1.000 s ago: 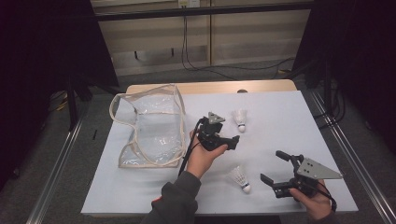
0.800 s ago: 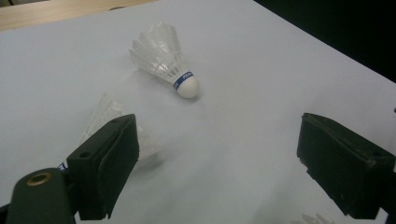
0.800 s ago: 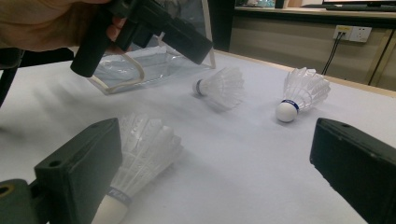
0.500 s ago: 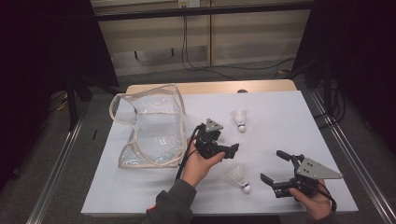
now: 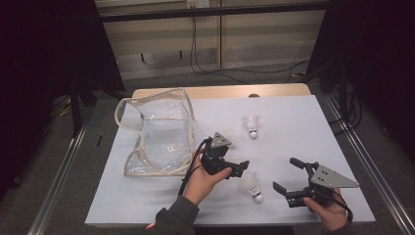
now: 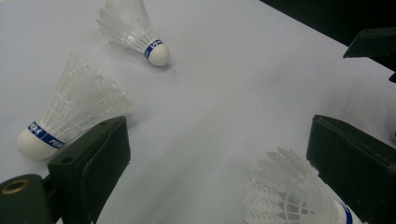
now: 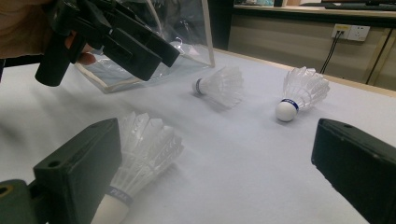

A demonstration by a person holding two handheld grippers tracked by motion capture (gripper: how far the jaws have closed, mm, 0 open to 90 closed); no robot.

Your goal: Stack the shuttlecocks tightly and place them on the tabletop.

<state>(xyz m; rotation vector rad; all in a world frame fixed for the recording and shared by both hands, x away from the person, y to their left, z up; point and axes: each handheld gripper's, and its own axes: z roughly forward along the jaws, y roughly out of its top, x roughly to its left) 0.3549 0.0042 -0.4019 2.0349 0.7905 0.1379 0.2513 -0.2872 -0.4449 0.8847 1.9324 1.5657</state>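
Shuttlecock (image 6: pixel 299 196), cork cut off at the frame edge, lies between the wide-open, just-opening left gripper (image 6: pixel 219 154).

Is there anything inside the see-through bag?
The clear bag lies on the white table and looks empty through its plastic. All three shuttlecocks lie outside it. Creases and glare blur its far end, so something tiny could hide there.

So the bag (image 5: pixel 156 139) sits on the left part of the table (image 5: pixel 313 127), and everything else is off to its right. Nearest the bag is a shuttlecock (image 5: pixel 228 138) just beside it, another shuttlecock (image 5: pixel 251 125) further right and back, and a third shuttlecock (image 5: pixel 251 186) toward the front edge.
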